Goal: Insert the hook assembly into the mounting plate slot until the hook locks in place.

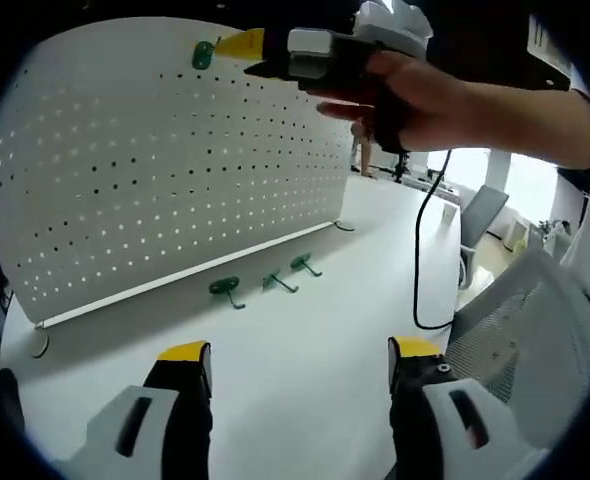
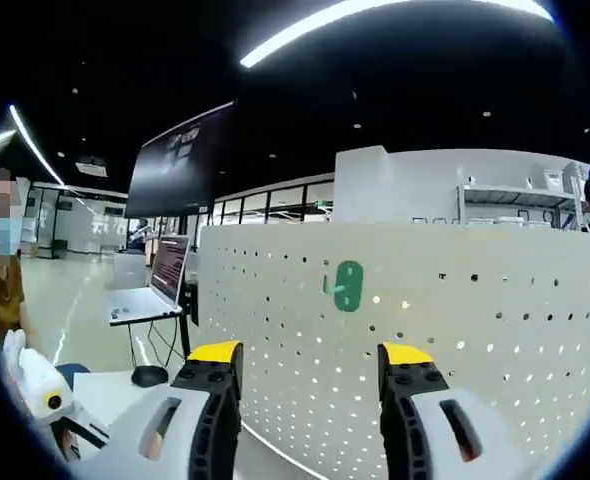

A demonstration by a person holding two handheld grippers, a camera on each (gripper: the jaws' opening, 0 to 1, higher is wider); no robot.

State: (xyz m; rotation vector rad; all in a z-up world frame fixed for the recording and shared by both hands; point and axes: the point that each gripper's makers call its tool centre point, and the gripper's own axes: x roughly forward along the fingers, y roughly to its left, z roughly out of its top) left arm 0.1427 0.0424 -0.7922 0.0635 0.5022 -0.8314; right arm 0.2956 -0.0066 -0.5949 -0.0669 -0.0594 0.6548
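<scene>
Yellow-tipped left gripper (image 1: 300, 362), jaws apart and empty, above white table (image 1: 315, 330). Three green plastic hooks (image 1: 265, 282) lie at foot of white perforated mounting plate (image 1: 165, 170). Right gripper (image 2: 297, 362), jaws apart, faces a mounted green hook (image 2: 347, 286) near the plate's upper edge.

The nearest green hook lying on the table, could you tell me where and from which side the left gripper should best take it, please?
Probably by its flat round base plate: the hook lies loose in front of the pegboard. The open left gripper could descend from above, jaws astride the plate.
</scene>
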